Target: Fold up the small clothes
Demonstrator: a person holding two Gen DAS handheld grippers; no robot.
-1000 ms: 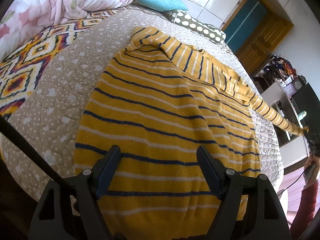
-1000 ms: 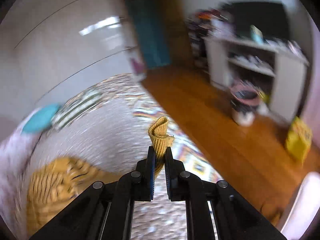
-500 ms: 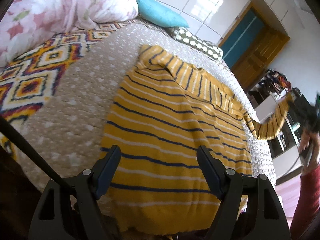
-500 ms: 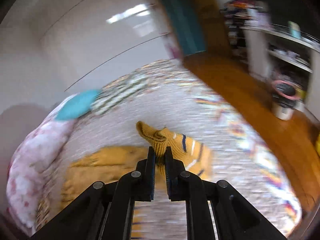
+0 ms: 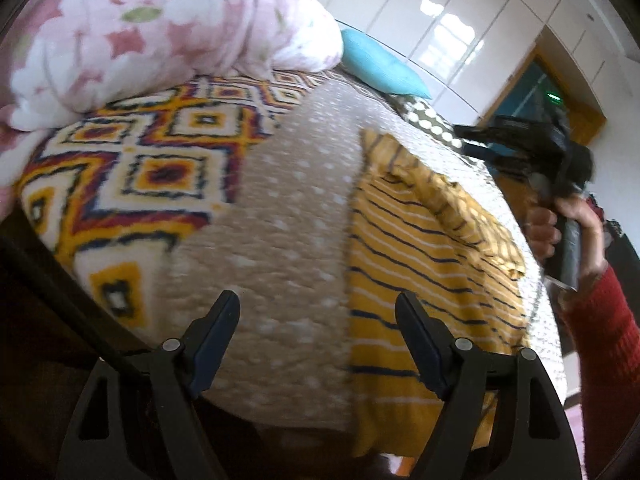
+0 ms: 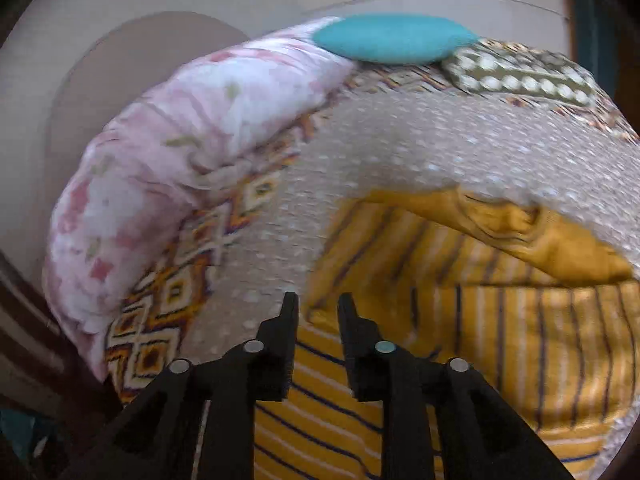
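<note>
A yellow sweater with navy and white stripes (image 5: 420, 264) lies flat on the dotted beige bedspread (image 5: 288, 216). One sleeve (image 6: 520, 236) is folded across its upper body. My left gripper (image 5: 318, 312) is open and empty, low over the bed's near edge, with its right finger over the sweater's left hem. My right gripper (image 6: 318, 308) is open a little and empty, just above the sweater's left shoulder. It also shows in the left wrist view (image 5: 520, 148), held in a hand with a red cuff.
A pink floral duvet (image 5: 152, 28), a teal pillow (image 5: 380, 64) and a dotted olive pillow (image 6: 520, 72) lie at the head of the bed. A patterned blanket (image 5: 140, 168) covers the left side. White cupboards and a door stand behind.
My right gripper carried the sleeve cuff from off the bed across the sweater, let it go and opened. My left gripper moved left toward the sweater's left edge.
</note>
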